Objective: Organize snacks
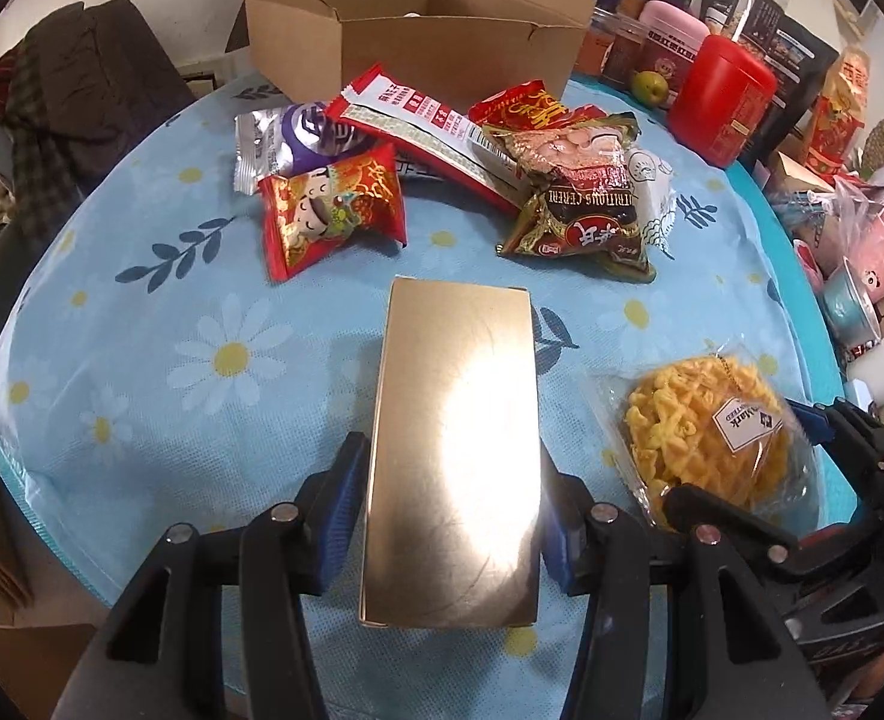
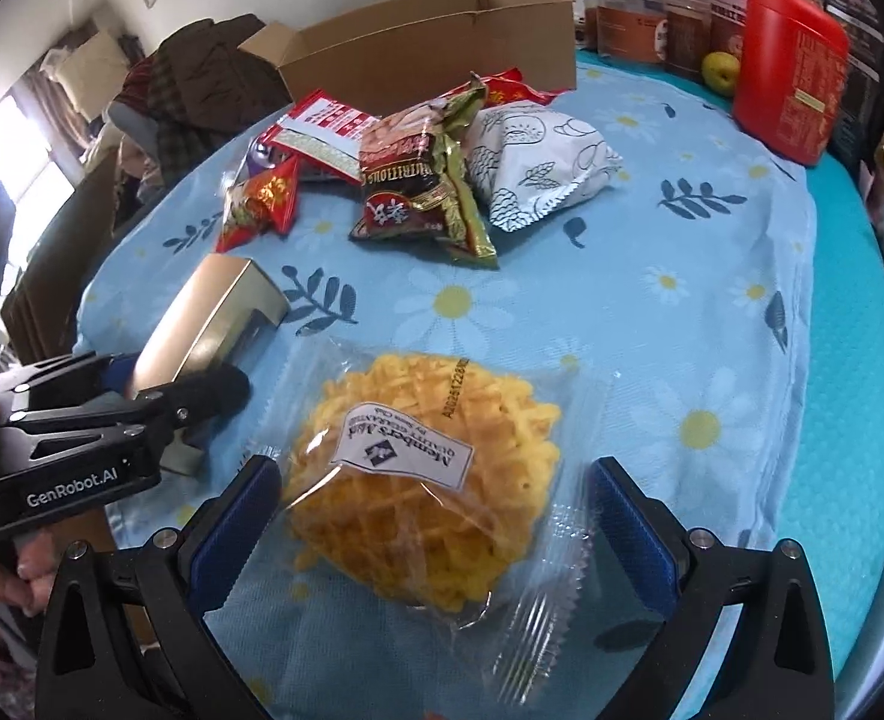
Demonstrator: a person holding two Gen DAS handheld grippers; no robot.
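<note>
We see our right gripper (image 2: 435, 531) spread wide around the bagged yellow waffle snack (image 2: 426, 480) on the tablecloth (image 2: 652, 228), not pressing, while our left gripper (image 1: 451, 516) clamps the gold box (image 1: 457, 450) lengthwise toward the cardboard box (image 1: 417, 39).

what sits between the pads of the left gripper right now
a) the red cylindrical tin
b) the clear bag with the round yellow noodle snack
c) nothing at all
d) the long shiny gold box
d, the left gripper has its blue pads against both long sides of the long shiny gold box, while the clear bag with the round yellow noodle snack lies between the right gripper's wide-open jaws.
</note>
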